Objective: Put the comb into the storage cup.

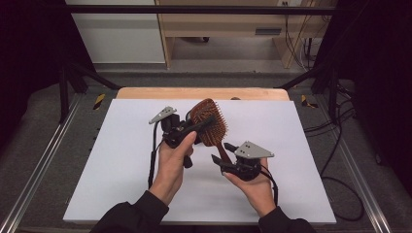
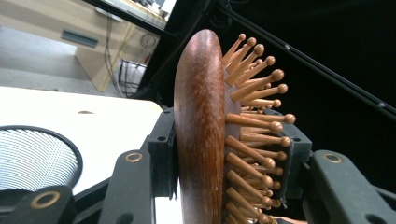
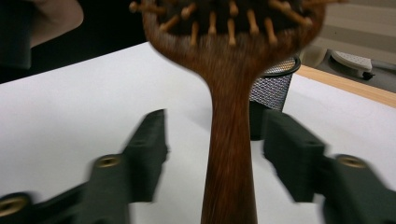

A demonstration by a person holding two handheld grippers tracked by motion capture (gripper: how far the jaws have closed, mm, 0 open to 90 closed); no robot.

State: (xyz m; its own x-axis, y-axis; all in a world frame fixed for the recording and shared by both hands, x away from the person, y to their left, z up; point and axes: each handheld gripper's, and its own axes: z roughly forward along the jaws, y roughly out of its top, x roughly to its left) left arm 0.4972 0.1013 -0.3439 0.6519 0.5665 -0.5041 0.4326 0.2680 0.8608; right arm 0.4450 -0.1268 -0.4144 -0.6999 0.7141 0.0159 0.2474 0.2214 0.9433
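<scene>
A brown wooden paddle hairbrush [image 1: 210, 124] with wooden pins is held up over the white board. My left gripper [image 1: 206, 121] is shut on its head: in the left gripper view one jaw presses the smooth back [image 2: 201, 130] and the other bears on the pin side. My right gripper [image 1: 221, 154] sits lower, at the handle. In the right gripper view the handle [image 3: 229, 154] stands between the two jaws with a clear gap on each side, so that gripper [image 3: 215, 144] is open.
A white board [image 1: 121, 160] covers the wooden table [image 1: 194, 93]. A black mesh cup [image 3: 275, 86] stands on the board behind the brush, also seen as the mesh cup [image 2: 32, 158] at the lower left. Cables [image 1: 340, 145] lie on the floor to the right.
</scene>
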